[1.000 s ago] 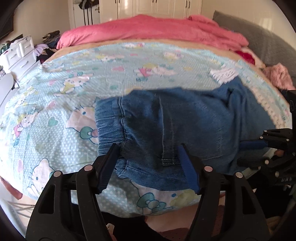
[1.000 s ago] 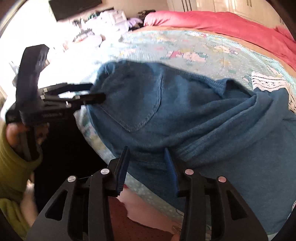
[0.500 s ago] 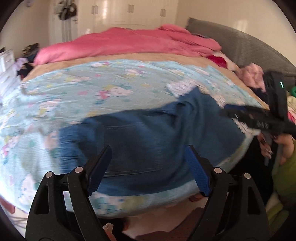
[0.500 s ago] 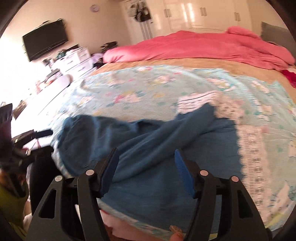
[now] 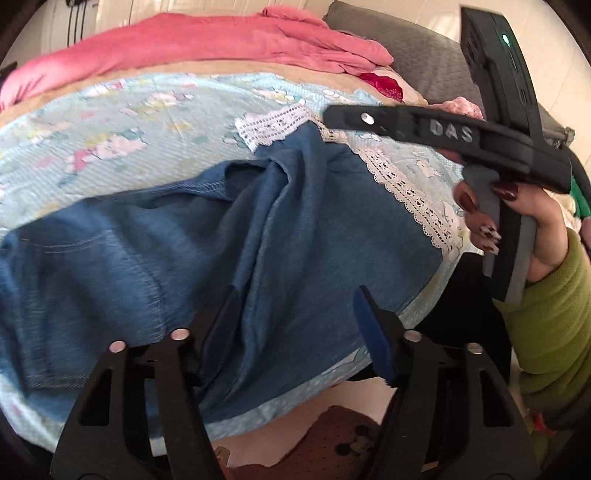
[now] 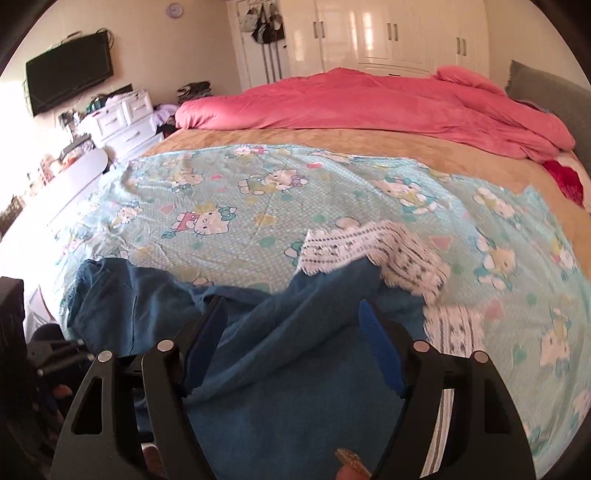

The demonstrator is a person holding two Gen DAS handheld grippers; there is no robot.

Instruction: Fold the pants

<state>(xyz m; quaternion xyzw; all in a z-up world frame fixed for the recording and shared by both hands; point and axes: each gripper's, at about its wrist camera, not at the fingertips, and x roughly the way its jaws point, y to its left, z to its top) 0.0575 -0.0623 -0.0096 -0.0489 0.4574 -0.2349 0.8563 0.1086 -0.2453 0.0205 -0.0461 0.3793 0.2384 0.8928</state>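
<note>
Blue denim pants lie crumpled along the near edge of a bed with a cartoon-cat sheet. One leg runs in a raised fold toward a white lace trim. My left gripper hovers over the leg part with its jaws closing; denim lies under them and no pad presses it. My right gripper is above the pants with its jaws opening and nothing gripped. In the left wrist view the right gripper shows from the side, held by a hand in a green sleeve.
A pink duvet is heaped along the far side of the bed, next to a grey headboard. White drawers, a wall TV and wardrobes stand behind. A brown floor mat lies below the bed edge.
Both views swung right along the pants, from the waistband and pocket toward the legs. The right jaws widened and rose off the denim. The left jaws widened, then narrowed.
</note>
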